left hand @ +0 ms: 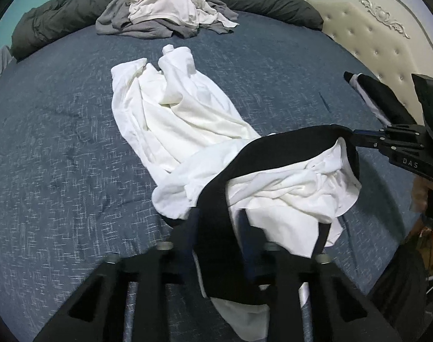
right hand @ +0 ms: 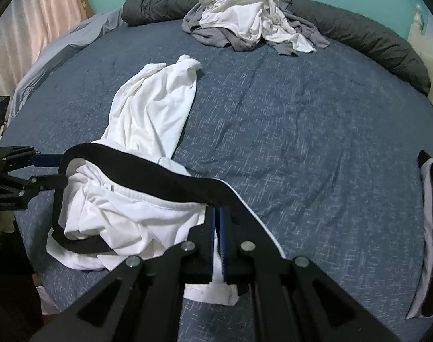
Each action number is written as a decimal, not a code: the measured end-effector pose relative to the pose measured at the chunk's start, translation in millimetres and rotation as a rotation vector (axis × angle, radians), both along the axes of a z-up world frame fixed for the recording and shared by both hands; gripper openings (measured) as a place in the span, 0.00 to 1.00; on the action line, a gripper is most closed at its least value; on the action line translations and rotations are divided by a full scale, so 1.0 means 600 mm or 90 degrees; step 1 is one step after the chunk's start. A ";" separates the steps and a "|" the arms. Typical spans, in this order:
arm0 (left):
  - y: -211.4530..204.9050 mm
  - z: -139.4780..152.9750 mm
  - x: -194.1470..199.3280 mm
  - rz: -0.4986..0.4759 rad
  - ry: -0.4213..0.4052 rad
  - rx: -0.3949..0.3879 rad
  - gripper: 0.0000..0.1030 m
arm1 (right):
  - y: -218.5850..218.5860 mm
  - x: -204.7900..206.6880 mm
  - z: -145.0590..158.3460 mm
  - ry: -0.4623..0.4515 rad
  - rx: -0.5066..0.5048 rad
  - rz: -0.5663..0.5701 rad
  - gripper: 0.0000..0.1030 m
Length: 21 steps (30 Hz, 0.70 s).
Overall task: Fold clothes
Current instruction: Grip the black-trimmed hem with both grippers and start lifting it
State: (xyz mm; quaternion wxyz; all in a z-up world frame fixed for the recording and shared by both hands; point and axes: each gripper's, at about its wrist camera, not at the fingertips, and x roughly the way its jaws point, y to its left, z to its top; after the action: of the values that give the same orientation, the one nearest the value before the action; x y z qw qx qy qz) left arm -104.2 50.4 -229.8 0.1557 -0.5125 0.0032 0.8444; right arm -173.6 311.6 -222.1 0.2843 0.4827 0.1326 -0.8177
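White garment with a black waistband [left hand: 273, 148] lies on the bed [left hand: 59, 156], near edge, its pale legs trailing toward the middle of the bed.

Left gripper [left hand: 218, 222]: jaws set a little apart, black band running between them; the left wrist view is blurred there and I cannot tell whether the pads press on it.

Right gripper [right hand: 217, 222]: jaws pressed together, pinching the waistband and white cloth at the other end of the band. Band stretched between the two grippers, sagging open over bunched white fabric.

Heap of white and grey clothes [right hand: 245, 20] at the far edge of the bed, against a dark rolled duvet [right hand: 373, 40]. Tufted headboard [left hand: 373, 40] at the bed's right side in the left wrist view.
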 end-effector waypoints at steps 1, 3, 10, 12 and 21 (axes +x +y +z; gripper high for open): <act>0.000 0.000 0.002 -0.001 0.002 -0.001 0.22 | -0.001 0.001 -0.003 -0.002 0.002 0.003 0.05; 0.000 0.003 0.006 -0.004 0.006 0.000 0.21 | -0.003 0.001 -0.008 0.002 0.015 0.004 0.14; 0.005 0.015 0.011 -0.018 0.021 -0.004 0.18 | -0.011 -0.013 -0.021 0.009 0.026 -0.008 0.57; 0.004 0.018 0.010 -0.019 0.024 -0.002 0.18 | -0.018 -0.021 -0.032 0.002 0.043 -0.003 0.57; 0.003 0.010 0.005 -0.027 0.019 -0.007 0.17 | -0.035 -0.062 -0.088 -0.027 0.093 0.001 0.57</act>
State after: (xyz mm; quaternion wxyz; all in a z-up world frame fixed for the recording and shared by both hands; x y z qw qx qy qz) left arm -101.1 52.4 -224.0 0.1705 -0.5009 0.0212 0.8483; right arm -210.8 290.5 -275.2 0.2519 0.5190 0.1862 -0.7953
